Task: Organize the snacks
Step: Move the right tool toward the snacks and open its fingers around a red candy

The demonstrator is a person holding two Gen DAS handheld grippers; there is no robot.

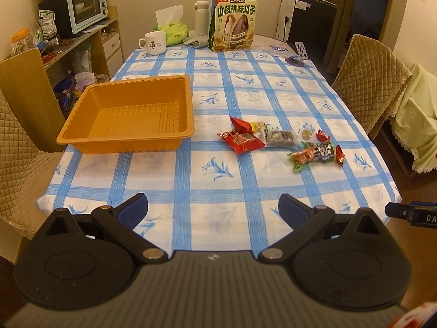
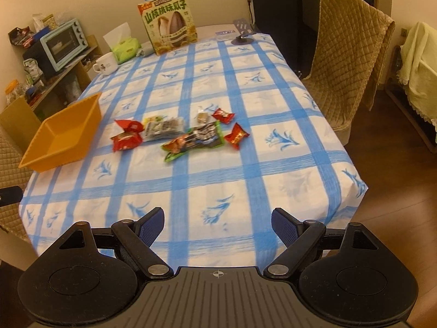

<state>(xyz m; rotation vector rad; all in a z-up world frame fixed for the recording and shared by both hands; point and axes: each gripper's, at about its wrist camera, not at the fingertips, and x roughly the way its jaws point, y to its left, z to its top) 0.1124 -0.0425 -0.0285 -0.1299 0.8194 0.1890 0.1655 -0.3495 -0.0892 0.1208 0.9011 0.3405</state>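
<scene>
Warm dim light, curved fisheye edges

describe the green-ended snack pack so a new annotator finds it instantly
Start at the orange tray on the blue-checked tablecloth, then move right to the loose pile of wrapped snacks. The green-ended pack is the long one at the pile's near edge: dark middle, green ends, while its neighbours are mostly short and red.

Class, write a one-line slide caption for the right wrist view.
Open right gripper faces wrapped snacks scattered on a blue-checked tablecloth, beside an empty orange tray.
</scene>
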